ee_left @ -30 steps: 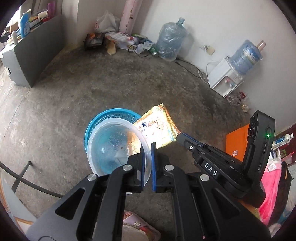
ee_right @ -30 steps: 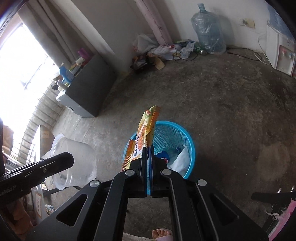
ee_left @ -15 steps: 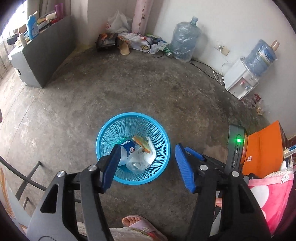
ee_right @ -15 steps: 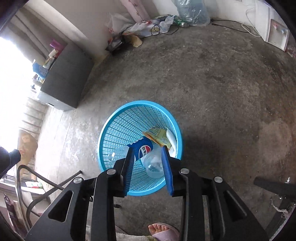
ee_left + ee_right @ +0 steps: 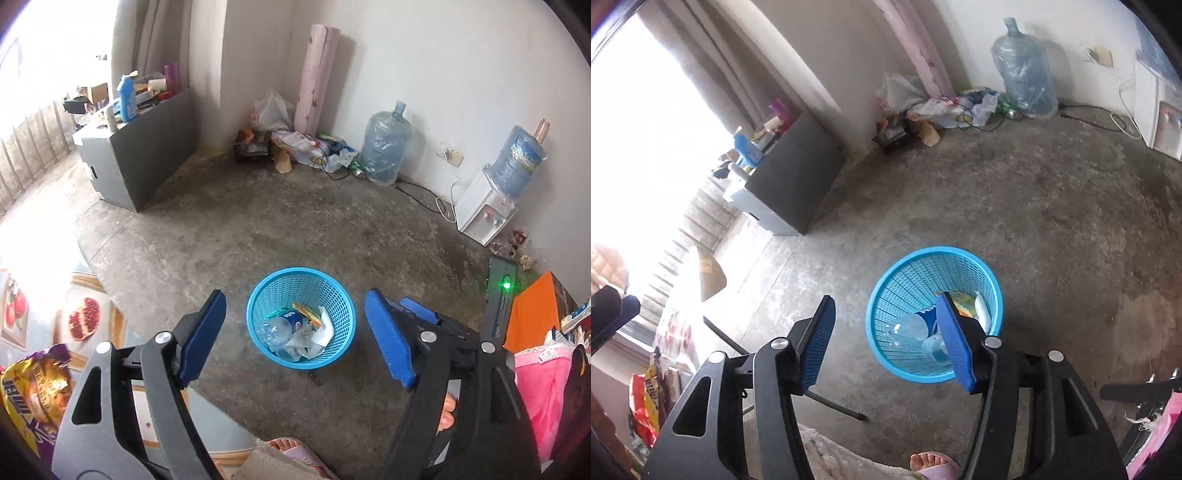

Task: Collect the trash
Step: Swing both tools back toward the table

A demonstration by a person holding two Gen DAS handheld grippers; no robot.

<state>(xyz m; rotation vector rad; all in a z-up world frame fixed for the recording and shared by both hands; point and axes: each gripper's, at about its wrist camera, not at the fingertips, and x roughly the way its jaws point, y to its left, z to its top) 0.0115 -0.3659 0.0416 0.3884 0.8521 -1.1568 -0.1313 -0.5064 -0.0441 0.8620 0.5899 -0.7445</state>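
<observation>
A blue mesh basket (image 5: 258, 299) stands on the concrete floor and holds a clear Pepsi bottle (image 5: 282, 325), a yellow snack wrapper (image 5: 306, 314) and white paper. It also shows in the right wrist view (image 5: 886, 295). My left gripper (image 5: 295, 341) is open and empty, high above the basket. My right gripper (image 5: 888, 341) is open and empty, above the basket's left side. A purple and yellow snack bag (image 5: 33, 391) lies on a table at the lower left; it also shows in the right wrist view (image 5: 646, 398).
A grey cabinet (image 5: 140, 158) stands at the back left. A pile of bags and clutter (image 5: 295, 147), a water jug (image 5: 384, 147) and a water dispenser (image 5: 487, 210) line the back wall. Pink cloth (image 5: 539, 387) hangs at the right. A sandalled foot (image 5: 295, 450) is below.
Both grippers let go of the clear cup and the yellow wrapper over the basket, opened wide, and rose away from it. The view has tilted up toward the room.
</observation>
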